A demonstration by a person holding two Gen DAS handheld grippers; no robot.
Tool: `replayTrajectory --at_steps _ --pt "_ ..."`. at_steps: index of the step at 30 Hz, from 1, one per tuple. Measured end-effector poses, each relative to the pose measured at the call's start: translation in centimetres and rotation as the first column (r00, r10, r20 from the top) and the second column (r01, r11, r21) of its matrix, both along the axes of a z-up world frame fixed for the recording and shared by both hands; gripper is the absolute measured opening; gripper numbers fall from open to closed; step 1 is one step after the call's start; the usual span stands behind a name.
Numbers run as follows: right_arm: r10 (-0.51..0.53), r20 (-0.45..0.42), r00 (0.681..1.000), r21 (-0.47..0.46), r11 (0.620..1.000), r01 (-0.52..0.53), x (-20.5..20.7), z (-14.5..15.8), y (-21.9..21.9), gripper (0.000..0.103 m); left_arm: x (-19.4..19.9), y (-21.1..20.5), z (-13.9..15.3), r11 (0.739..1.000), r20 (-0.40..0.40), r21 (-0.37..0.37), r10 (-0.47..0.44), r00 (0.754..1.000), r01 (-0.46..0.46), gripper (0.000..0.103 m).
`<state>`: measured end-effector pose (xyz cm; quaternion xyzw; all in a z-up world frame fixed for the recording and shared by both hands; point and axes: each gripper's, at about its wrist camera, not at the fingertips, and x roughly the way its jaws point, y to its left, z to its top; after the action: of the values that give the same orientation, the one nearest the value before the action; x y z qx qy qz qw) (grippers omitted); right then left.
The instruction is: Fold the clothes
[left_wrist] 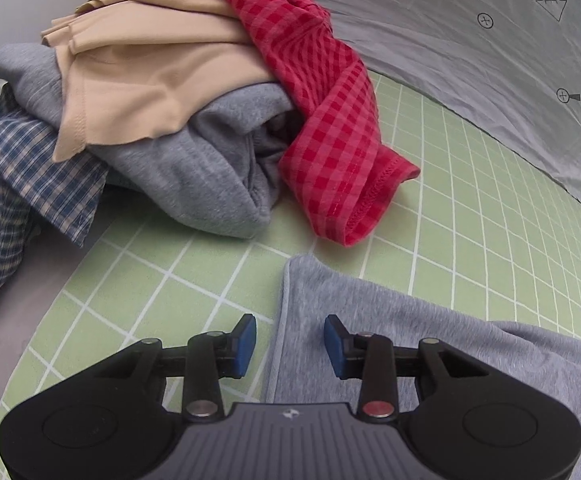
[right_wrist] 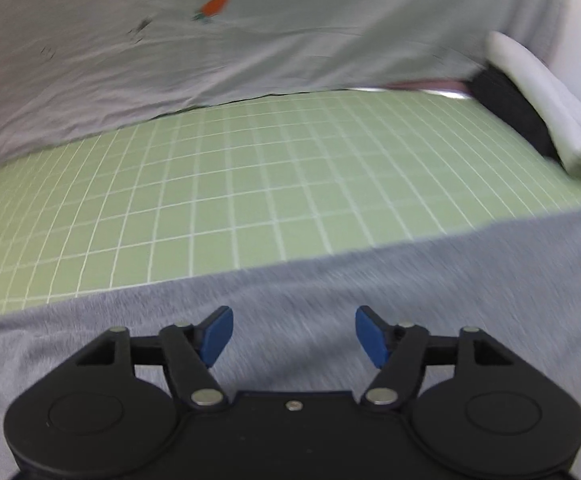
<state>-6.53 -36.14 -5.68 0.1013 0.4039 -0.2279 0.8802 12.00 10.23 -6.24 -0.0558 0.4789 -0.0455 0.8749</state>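
Reading the pale sheet [left_wrist: 470,40] at the far edge, I make out an arrow with reversed lettering ending in "HERE", plus crosshair marks and small orange carrot prints. My left tool [left_wrist: 290,344] is partly open over the corner of the grey garment [left_wrist: 410,340] lying flat on the green gridded mat [left_wrist: 450,200], gripping nothing. My right tool [right_wrist: 294,336] gapes wider above it, empty. Unfolded clothes [left_wrist: 150,100] are heaped nearby; a folded white piece [right_wrist: 542,100] sits aside.
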Motion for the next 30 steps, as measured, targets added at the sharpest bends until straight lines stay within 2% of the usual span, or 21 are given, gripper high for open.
replayTrajectory --at_steps 4,5,6,7,8,10,15,18,20,21,23,24,26,27,28,30 --pt "0.081 -0.061 0.995 -0.008 0.997 -0.081 2.4 -1.5 -0.3 0.069 0.2 -0.4 0.0 1.0 -0.005 0.021 -0.01 1.0 0.01 0.04" --pt "0.099 -0.072 0.992 0.004 0.995 -0.099 2.7 -1.9 -0.4 0.067 0.2 -0.5 0.0 1.0 -0.007 0.028 -0.014 1.0 0.014 0.04" --pt "0.118 -0.079 0.99 0.013 0.993 -0.117 2.8 -2.3 -0.6 0.062 0.3 -0.5 0.0 0.999 -0.009 0.031 -0.014 1.0 0.014 0.04" --pt "0.134 -0.088 0.987 0.022 0.991 -0.133 2.9 -2.7 -0.7 0.05 0.3 -0.5 0.0 0.999 -0.01 0.034 -0.013 1.0 0.014 0.04" --pt "0.148 -0.072 0.986 0.039 0.989 -0.145 2.8 -2.8 -0.9 0.046 0.3 -0.5 0.0 0.999 -0.012 0.033 -0.009 1.0 0.009 0.04" --pt "0.168 -0.046 0.985 0.063 0.984 -0.165 2.8 -2.8 -1.2 0.002 0.4 -0.6 0.1 0.999 -0.014 0.036 -0.003 1.0 0.003 0.04" --pt "0.175 0.015 0.984 0.053 0.983 -0.176 3.6 -1.3 -1.9 0.0 0.6 -1.1 0.1 0.997 -0.015 0.075 -0.017 1.0 0.018 0.038" --pt "0.127 0.088 0.988 0.019 0.991 -0.129 4.0 0.2 -2.7 0.0 0.7 -1.3 0.0 0.995 -0.012 0.094 -0.022 1.0 0.023 0.038" --pt "0.077 0.109 0.991 0.036 0.996 -0.082 4.6 0.5 -3.6 0.0 0.7 -1.5 0.0 0.995 -0.01 0.1 -0.018 1.0 0.019 0.04" --pt "0.075 0.086 0.993 0.042 0.996 -0.079 5.0 0.2 -3.9 0.0 0.8 -1.5 0.0 0.995 -0.009 0.101 -0.016 1.0 0.016 0.04" --pt "0.075 0.027 0.997 0.026 0.997 -0.076 5.6 -0.4 -4.1 0.002 0.9 -1.6 0.0 0.995 -0.01 0.096 -0.014 1.0 0.015 0.043" --pt "0.078 0.007 0.997 0.011 0.997 -0.078 5.6 -0.5 -4.0 0.007 0.9 -1.6 0.0 0.996 -0.013 0.088 -0.014 1.0 0.015 0.047" --pt "0.066 -0.009 0.998 -0.001 0.998 -0.066 5.1 -0.5 -3.5 0.038 0.9 -1.6 0.0 0.997 -0.022 0.07 -0.014 1.0 0.016 0.054" --pt "0.062 -0.018 0.998 -0.01 0.998 -0.062 4.5 -0.6 -3.1 0.06 0.7 -1.6 0.1 0.998 -0.029 0.06 -0.017 0.999 0.019 0.062" --pt "0.057 -0.028 0.998 -0.019 0.998 -0.058 4.0 -0.6 -2.6 0.071 0.5 -1.6 0.1 0.998 -0.034 0.051 -0.022 0.999 0.023 0.064" --pt "0.048 -0.047 0.998 -0.038 0.998 -0.05 2.9 -0.7 -1.7 0.077 -0.1 -1.7 0.1 0.999 -0.039 0.038 -0.031 0.999 0.033 0.065"
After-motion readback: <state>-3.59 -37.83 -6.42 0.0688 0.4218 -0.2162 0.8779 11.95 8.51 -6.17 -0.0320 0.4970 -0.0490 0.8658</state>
